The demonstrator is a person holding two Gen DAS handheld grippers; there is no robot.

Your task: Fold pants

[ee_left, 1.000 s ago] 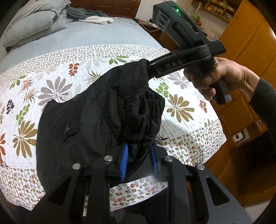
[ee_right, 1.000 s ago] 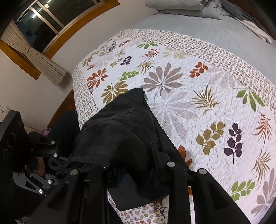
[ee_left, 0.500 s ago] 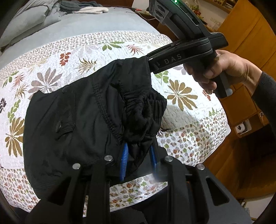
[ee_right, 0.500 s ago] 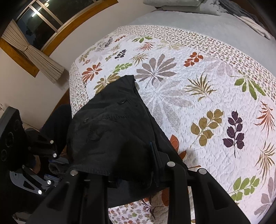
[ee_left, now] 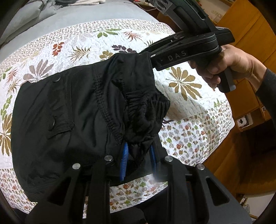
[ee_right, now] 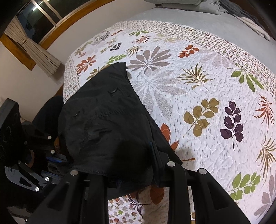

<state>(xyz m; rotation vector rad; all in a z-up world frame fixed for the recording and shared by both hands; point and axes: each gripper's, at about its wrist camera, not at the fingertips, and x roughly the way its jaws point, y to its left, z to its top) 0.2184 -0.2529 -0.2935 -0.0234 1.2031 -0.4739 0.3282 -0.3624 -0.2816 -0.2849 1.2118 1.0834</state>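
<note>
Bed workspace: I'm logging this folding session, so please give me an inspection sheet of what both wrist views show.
Surface: floral quilt over a grey bedspread.
Job's things: black pants, partly lying on the quilt, bunched waistband end lifted.
Clutter: pillows and heaped clothes at the bed's far end.
Grippers: left gripper shut on the pants' gathered fabric; right gripper shut on another edge, held by the right hand.
Cables: a thin cord beyond the bed, unclear.
Surroundings: wooden cabinets, curtained window.
</note>
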